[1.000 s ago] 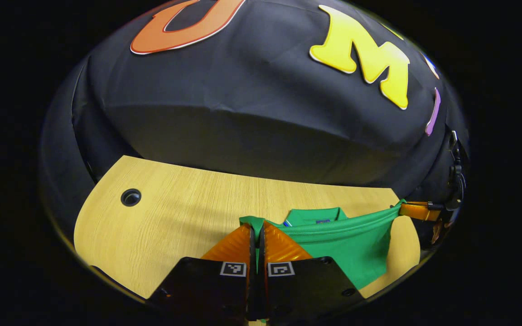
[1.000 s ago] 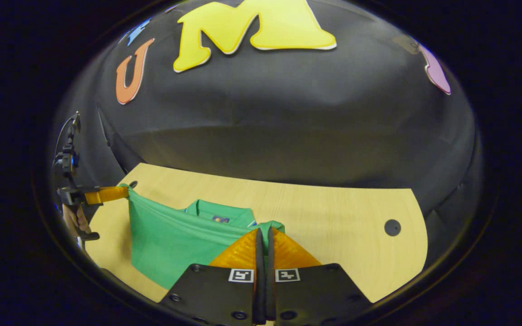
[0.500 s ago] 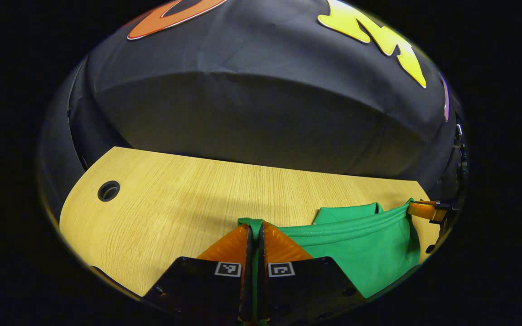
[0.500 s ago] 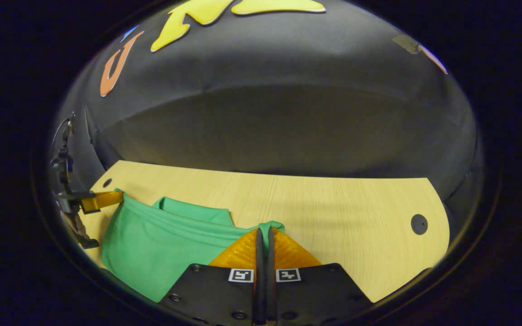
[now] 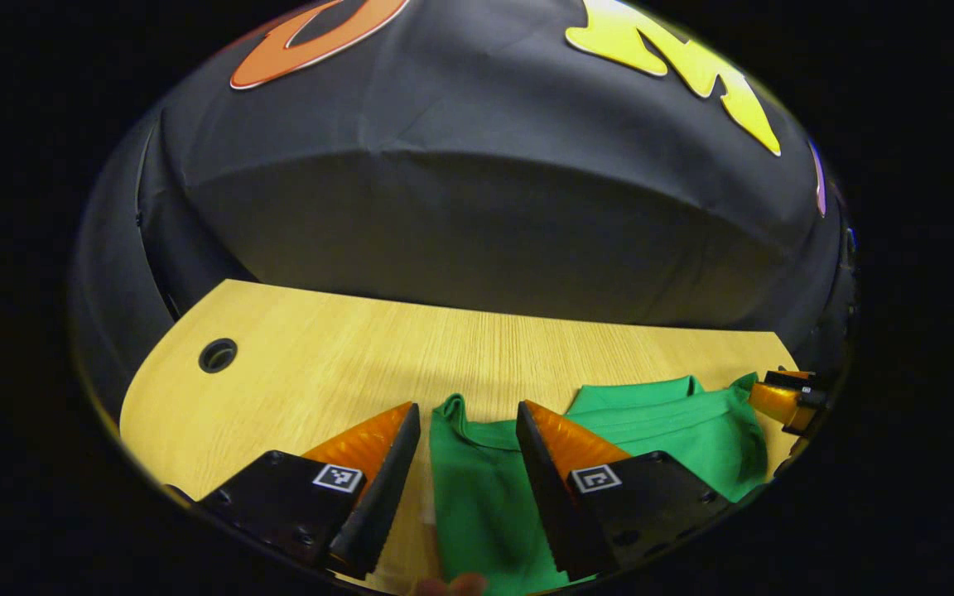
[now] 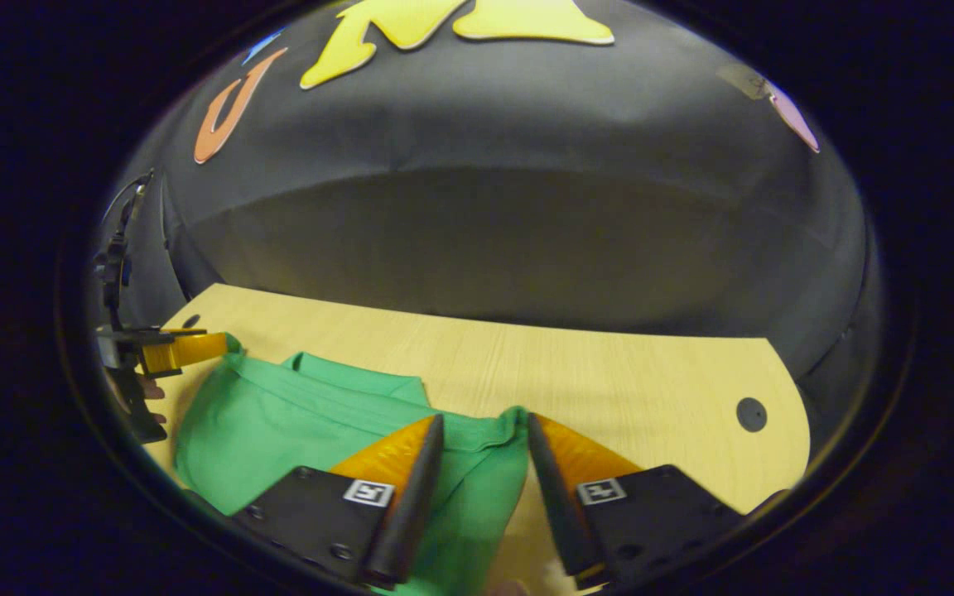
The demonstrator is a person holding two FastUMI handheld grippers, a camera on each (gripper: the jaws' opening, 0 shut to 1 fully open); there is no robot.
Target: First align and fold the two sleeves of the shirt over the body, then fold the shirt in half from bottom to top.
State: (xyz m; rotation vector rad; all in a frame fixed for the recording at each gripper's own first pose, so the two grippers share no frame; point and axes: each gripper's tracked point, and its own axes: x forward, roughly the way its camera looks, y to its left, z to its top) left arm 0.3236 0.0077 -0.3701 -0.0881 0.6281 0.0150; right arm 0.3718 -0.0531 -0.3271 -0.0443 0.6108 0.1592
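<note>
Both grippers have just let go: the left gripper [image 5: 460, 447] and right gripper [image 6: 485, 455], each clamped on a hem corner of the green polo shirt [image 6: 278, 422] half a second ago, now stand wide open with the cloth lying loose between their fingers. Beyond them the shirt lies doubled on the wooden table [image 5: 444, 348], its lifted hem laid up by the collar [image 5: 634, 389] toward the far edge. Judging by that, the bottom-to-top fold is done.
</note>
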